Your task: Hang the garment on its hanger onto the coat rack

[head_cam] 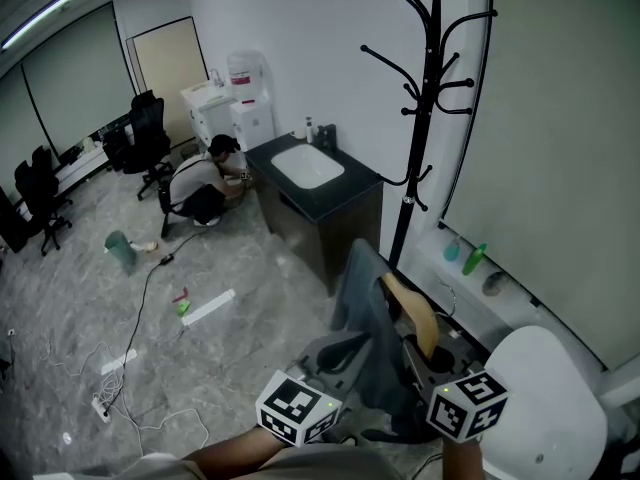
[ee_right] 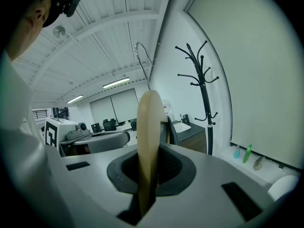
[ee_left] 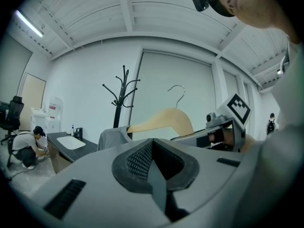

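Right claw point(ee_right: 145, 175) clamped on hanger point(ee_right: 149, 122), left claw point(ee_left: 154, 170) pinching garment point(head_cam: 368, 333), grey office floor point(head_cam: 230, 258)

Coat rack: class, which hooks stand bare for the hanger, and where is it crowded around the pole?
All the coat rack hooks look bare, the upper ones against plain wall. Crowded lower down: the sink cabinet stands left of the pole, the bottle-lined sill right.

The left forearm point(head_cam: 235, 455) reaches forward and low, with the right wrist close beside it. The left hand-held gripper point(ee_left: 154, 172) has its jaws closed on a fold of the grey garment point(head_cam: 372, 353). The right hand-held gripper point(ee_right: 147, 175) clamps the wooden hanger point(ee_right: 148, 127) edge-on.
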Motion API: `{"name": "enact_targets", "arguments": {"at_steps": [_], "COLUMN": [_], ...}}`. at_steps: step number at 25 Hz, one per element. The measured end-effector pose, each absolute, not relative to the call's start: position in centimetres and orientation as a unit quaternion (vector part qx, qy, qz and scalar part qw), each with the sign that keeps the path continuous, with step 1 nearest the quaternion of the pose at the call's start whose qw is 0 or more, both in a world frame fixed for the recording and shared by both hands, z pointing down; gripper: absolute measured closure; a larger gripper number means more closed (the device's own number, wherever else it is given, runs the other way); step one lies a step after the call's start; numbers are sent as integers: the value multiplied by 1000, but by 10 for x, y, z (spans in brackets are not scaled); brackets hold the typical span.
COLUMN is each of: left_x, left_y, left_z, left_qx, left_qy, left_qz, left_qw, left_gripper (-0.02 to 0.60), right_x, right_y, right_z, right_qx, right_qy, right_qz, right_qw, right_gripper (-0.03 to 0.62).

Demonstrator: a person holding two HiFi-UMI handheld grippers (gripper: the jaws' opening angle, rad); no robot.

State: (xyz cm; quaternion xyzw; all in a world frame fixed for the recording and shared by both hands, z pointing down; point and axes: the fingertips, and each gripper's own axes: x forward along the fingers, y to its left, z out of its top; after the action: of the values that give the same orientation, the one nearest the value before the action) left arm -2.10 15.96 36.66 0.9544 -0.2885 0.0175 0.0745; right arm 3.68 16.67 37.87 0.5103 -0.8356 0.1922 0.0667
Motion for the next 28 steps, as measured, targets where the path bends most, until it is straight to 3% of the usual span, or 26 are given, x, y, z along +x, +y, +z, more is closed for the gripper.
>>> {"name": "enact_targets", "arguments": {"at_steps": [12,28], "left_x": [9,31], "left_y": [93,-150], "left_z": [365,361], "left_qx": [951,968], "left_qy": [-301,-245], "left_qz": [7,-5], "left_qw": [70,53], "left_gripper": [575,575], "right_x": [64,78], "right_y": [95,-140], "right_z": [377,373], "right_qx": [486,513], "right_qy": [-851,-838], "right_qz": [186,175], "right_qw": [68,59], "right_gripper": [566,566]}}
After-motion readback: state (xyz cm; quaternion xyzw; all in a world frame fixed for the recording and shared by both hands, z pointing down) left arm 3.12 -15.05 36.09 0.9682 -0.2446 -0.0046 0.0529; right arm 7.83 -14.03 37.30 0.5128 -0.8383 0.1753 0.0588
